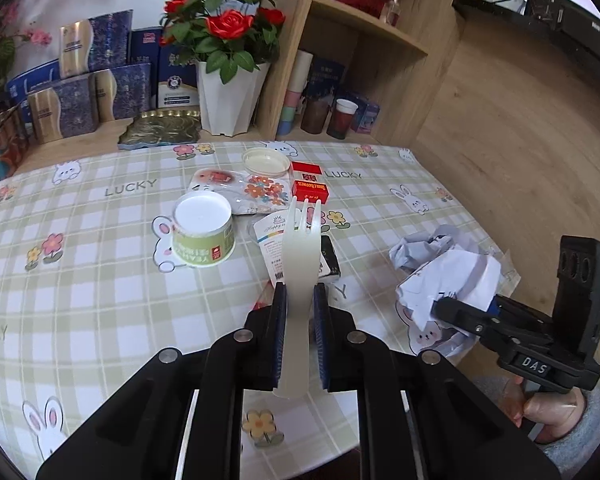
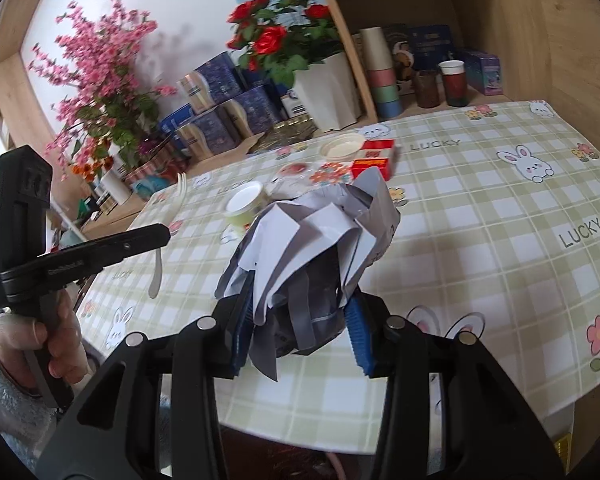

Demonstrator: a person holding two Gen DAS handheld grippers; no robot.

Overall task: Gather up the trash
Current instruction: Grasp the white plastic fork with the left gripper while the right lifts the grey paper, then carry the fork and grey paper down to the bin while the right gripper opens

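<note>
My left gripper is pinched tight on a white plastic fork: the handle runs back between the two blue pads and the tines stick out ahead of the fingertips, pointing away from me. The fork is off the checked tablecloth, held above it.

My right gripper is clamped on a crumpled wad of white and grey paper, which bulges up and forward from between the pads and hides much of the table beyond. From the left wrist view that wad sits just right of my left fingertips, with the right gripper's fingers biting into its near side and a hand in a pale fleecy sleeve on the grip.

Ahead of the fork's tines lies the rest of the litter: an upturned green paper cup ahead and to the left, a printed white tag just under the fork, a small black packet beside it on the right, then farther ahead a flowered plastic wrapper, a round clear lid and two red boxes. All of these rest on the cloth, apart from both grippers.
</note>
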